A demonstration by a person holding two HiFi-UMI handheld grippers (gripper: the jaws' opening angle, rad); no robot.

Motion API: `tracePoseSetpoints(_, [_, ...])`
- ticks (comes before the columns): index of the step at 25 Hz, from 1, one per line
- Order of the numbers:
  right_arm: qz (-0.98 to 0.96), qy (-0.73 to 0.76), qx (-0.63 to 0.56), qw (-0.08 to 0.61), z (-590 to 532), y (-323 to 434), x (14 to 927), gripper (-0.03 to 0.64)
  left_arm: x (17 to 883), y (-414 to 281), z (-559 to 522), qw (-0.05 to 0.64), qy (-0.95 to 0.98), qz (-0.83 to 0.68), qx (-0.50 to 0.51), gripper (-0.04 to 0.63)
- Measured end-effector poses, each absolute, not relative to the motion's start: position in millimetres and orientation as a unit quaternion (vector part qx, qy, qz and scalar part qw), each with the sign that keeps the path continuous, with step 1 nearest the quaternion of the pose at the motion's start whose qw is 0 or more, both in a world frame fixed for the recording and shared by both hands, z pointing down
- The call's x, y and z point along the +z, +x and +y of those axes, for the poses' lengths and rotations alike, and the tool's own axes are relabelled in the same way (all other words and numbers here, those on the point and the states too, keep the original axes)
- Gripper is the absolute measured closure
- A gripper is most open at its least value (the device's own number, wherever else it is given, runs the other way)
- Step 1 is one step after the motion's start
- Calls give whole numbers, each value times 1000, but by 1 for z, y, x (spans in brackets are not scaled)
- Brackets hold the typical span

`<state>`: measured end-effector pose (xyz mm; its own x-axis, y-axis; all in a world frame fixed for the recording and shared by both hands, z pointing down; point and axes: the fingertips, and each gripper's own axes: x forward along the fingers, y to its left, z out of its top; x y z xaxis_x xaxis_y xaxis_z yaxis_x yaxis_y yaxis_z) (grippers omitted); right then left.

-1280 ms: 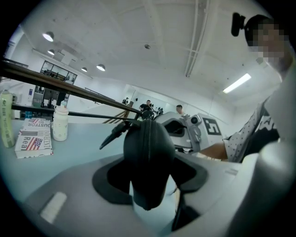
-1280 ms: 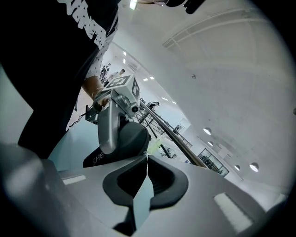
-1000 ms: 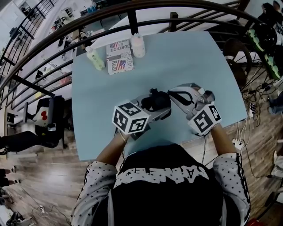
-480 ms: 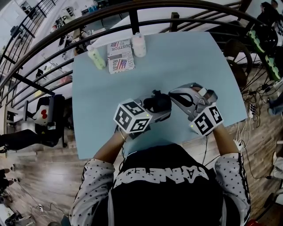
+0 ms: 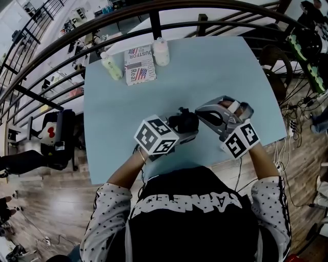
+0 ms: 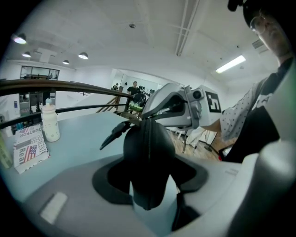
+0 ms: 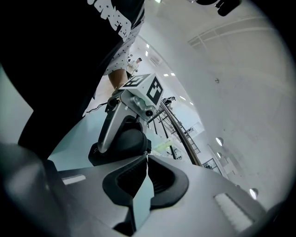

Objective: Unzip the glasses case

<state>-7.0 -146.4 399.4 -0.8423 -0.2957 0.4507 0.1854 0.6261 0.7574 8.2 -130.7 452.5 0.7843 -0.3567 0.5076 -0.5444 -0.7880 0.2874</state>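
A black glasses case (image 5: 184, 123) hangs over the light blue table (image 5: 215, 66), clamped between the jaws of my left gripper (image 5: 187, 129). In the left gripper view the case (image 6: 148, 157) stands on edge with its zipper line facing me and a black strap sticking out to the left. My right gripper (image 5: 200, 113) comes in from the right, shut, with its tips against the case's zipper edge. In the right gripper view its tips (image 7: 147, 156) meet right at the case (image 7: 122, 141), apparently pinching the small zipper pull.
At the table's far side stand a pale green bottle (image 5: 109, 66) and a white bottle (image 5: 161, 51), with a flag-printed packet (image 5: 139, 65) between them. A dark curved railing (image 5: 154, 15) runs beyond the table. The table's near edge is just below the grippers.
Both grippers have rolled slightly and drifted a little to the right with the case. The left grip on the case and the shut right jaws are unchanged.
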Motion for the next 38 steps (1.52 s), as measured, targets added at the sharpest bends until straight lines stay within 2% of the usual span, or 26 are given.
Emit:
tracePoseSetpoints(26, [-794,-61,-499,343,-125,-15,415,598,483,13,-116,188,909,-220,301,595])
tracePoseSetpoints(38, [-795,-65,-498,341,-120,-19,420,579,487,8,-110,187,909,-229,295,595])
